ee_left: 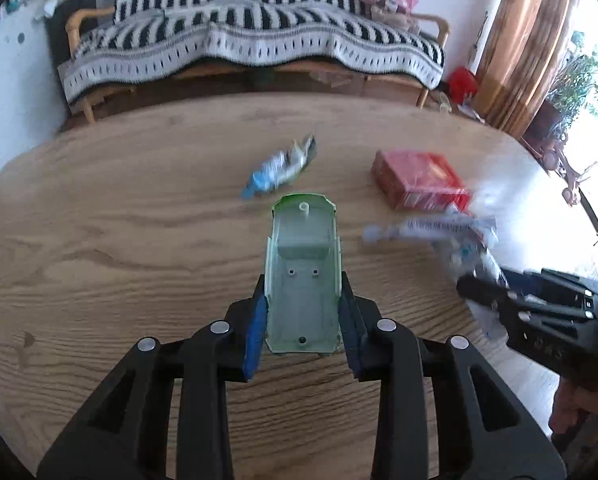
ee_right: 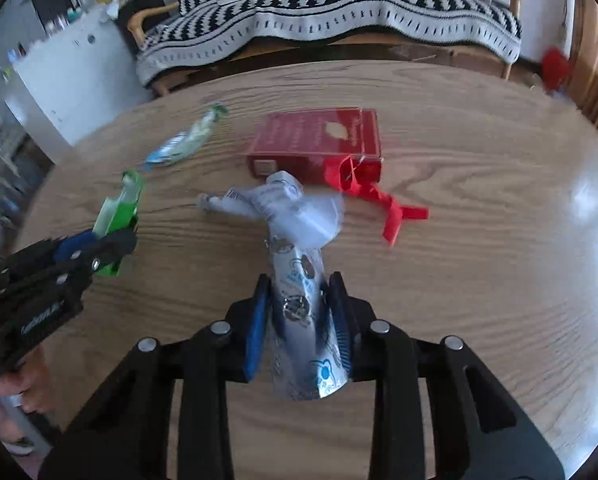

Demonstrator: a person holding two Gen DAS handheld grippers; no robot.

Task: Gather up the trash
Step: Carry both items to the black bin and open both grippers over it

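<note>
Both grippers loaded over the round wooden table [ee_left: 99, 208].
Left gripper [ee_left: 303, 312] clamps a pale green plastic tray [ee_left: 303, 264]; right gripper [ee_right: 299, 316] grasps a crinkled silver-blue foil wrapper [ee_right: 299, 300], red cardboard box [ee_right: 319, 140] just beyond.

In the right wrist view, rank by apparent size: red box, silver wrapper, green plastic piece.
1. Silver wrapper, though nearness to the camera inflates it.
2. Red box, possibly its equal.
3. Green plastic piece, smallest.

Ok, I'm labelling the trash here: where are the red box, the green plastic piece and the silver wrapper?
red box [ee_right: 315, 140]: right wrist view, top face.
green plastic piece [ee_left: 303, 280]: left wrist view, inner face, between the tongs.
silver wrapper [ee_right: 299, 300]: right wrist view, printed middle.
</note>
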